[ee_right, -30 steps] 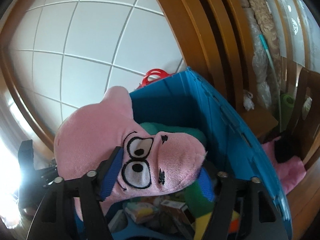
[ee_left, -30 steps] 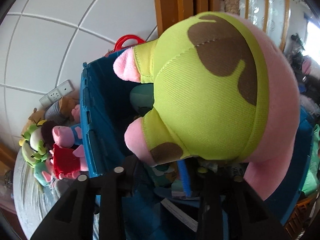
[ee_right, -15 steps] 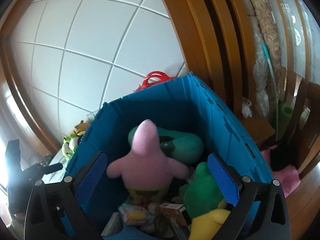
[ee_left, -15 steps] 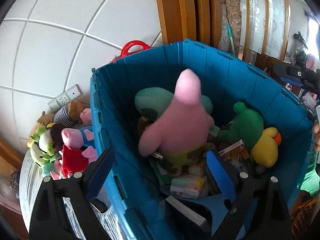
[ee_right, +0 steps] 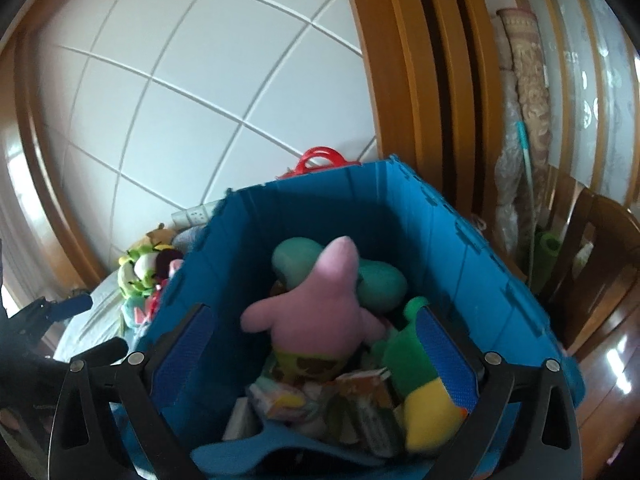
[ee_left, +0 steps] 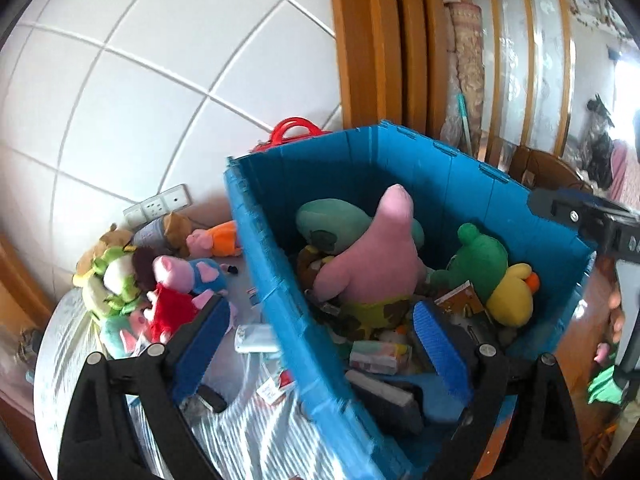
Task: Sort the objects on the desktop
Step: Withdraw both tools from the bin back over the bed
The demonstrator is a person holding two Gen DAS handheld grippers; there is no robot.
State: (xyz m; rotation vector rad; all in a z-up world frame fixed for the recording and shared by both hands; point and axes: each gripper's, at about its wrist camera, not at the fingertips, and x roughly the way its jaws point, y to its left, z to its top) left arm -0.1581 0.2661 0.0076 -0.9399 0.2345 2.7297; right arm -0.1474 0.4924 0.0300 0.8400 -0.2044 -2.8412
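A pink star plush (ee_left: pixel 376 256) (ee_right: pixel 320 304) in green patterned shorts lies face down inside the blue crate (ee_left: pixel 420 168) (ee_right: pixel 320 204), on a teal plush (ee_left: pixel 332 220), beside a green and yellow frog plush (ee_left: pixel 492 272) (ee_right: pixel 416 364). Small boxes and packets (ee_left: pixel 376 356) fill the crate bottom. My left gripper (ee_left: pixel 320 340) is open and empty, straddling the crate's left wall. My right gripper (ee_right: pixel 312 348) stands open and empty above the crate's near side.
Several plush toys, among them a pig in a red dress (ee_left: pixel 172 292), are piled on the plastic-covered table (ee_left: pixel 80 344) left of the crate. Small packets (ee_left: pixel 256 338) lie beside the wall. A tiled wall (ee_left: pixel 160 80) and wooden door frame (ee_left: pixel 372 40) stand behind. A red handle (ee_left: pixel 294 130) shows behind the crate.
Both grippers let go of the pink star plush, which dropped into the crate. Both then opened wide and pulled back, the left one swinging toward the crate's left wall.
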